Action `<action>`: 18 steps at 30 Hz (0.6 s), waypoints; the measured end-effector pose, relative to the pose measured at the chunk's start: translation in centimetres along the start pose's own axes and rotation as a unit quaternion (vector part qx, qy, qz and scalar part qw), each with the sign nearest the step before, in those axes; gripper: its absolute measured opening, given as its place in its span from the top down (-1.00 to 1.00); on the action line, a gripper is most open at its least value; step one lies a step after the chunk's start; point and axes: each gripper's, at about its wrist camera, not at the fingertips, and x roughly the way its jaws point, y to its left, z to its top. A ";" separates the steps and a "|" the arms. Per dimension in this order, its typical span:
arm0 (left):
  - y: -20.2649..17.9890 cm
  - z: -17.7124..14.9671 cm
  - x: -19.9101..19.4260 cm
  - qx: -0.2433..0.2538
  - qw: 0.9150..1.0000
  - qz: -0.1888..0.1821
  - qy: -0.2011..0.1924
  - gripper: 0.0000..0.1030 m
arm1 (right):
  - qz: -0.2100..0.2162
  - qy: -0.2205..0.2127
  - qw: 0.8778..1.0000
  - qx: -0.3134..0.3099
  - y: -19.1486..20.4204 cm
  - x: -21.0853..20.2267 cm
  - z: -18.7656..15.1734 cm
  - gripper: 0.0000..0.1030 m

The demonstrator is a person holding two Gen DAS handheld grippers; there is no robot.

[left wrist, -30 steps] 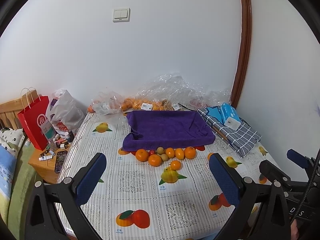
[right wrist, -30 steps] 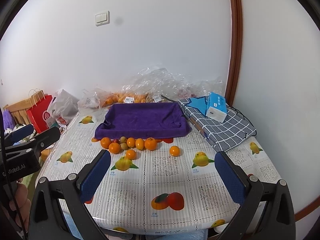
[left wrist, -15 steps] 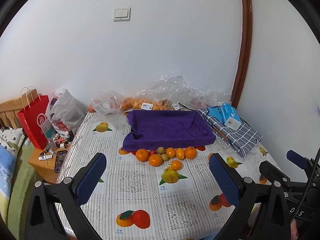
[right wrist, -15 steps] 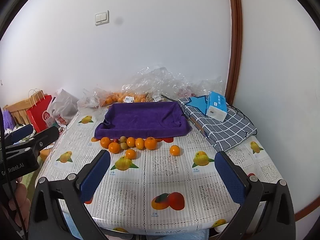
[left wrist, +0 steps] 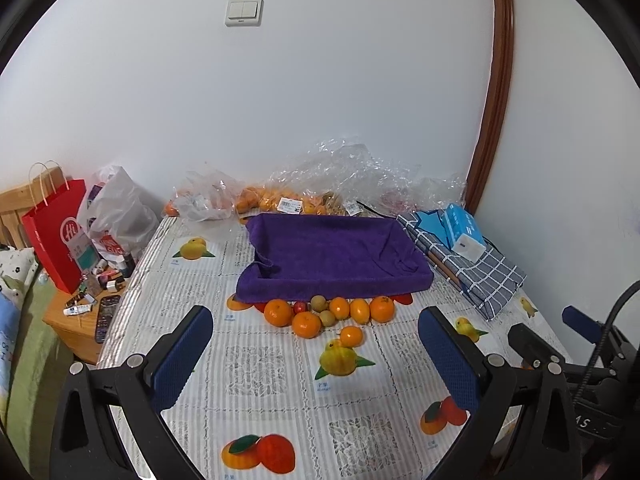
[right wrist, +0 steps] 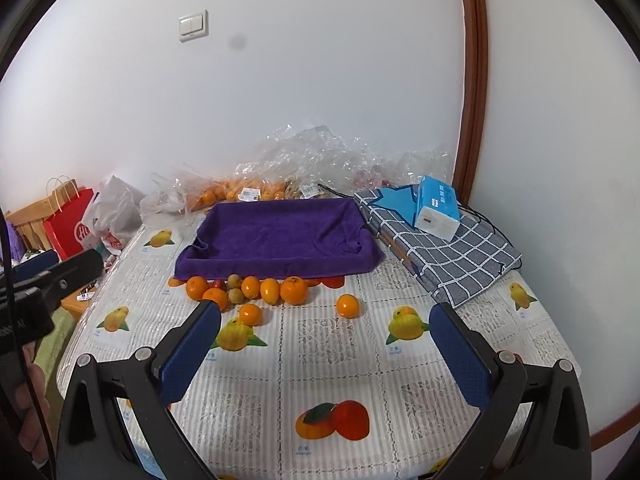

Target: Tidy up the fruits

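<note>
The left gripper point(left wrist: 316, 350) hangs above the near part of the table point(left wrist: 256, 372), jaws spread wide and holding nothing. Off the table's left edge sit a red bag point(left wrist: 56, 236) and a white bag point(left wrist: 116, 216). Ahead of the left gripper, between its fingers in view but well beyond the tips, the fruits point(left wrist: 330, 312) lie in a tight cluster on the cloth: oranges, two small greenish-brown ones and a small red one, pressed along the front wall of the purple tray point(left wrist: 332, 254). One orange point(left wrist: 351, 336) sits just nearer than the row.

The right gripper point(right wrist: 326, 338) also hovers over the near table with jaws wide apart and nothing between them. From its view the cluster point(right wrist: 248, 290) lies ahead and toward the left finger point(right wrist: 188, 354); a lone orange point(right wrist: 347, 305) rests apart to the right, about midway between the fingers and beyond the tips. Behind the tray lie clear bags point(right wrist: 304, 164) with more oranges. To the right, a blue tissue pack point(right wrist: 436, 206) rests on a checked cloth point(right wrist: 452, 256).
</note>
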 end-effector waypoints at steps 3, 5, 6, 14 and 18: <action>0.4 0.4 1.0 0.000 1.000 0.000 0.000 -1.00 | 0.002 0.005 1.000 0.001 -0.1 1.5 0.4 -0.99; 0.8 0.6 1.8 0.003 1.000 0.004 -0.002 -1.00 | 0.007 0.014 1.000 0.002 -0.2 2.7 0.7 -0.99; 1.1 0.7 2.2 0.004 1.000 0.007 -0.003 -1.00 | 0.009 0.019 1.000 0.002 -0.2 3.4 0.8 -0.99; 3.6 0.4 7.9 0.006 0.999 0.011 0.040 -0.99 | 0.006 0.074 0.997 -0.002 -1.2 9.6 -0.3 -0.69; 5.1 -0.7 11.1 -0.007 0.997 0.014 0.078 -0.91 | -0.001 0.098 0.995 -0.009 -1.8 12.8 -1.6 -0.53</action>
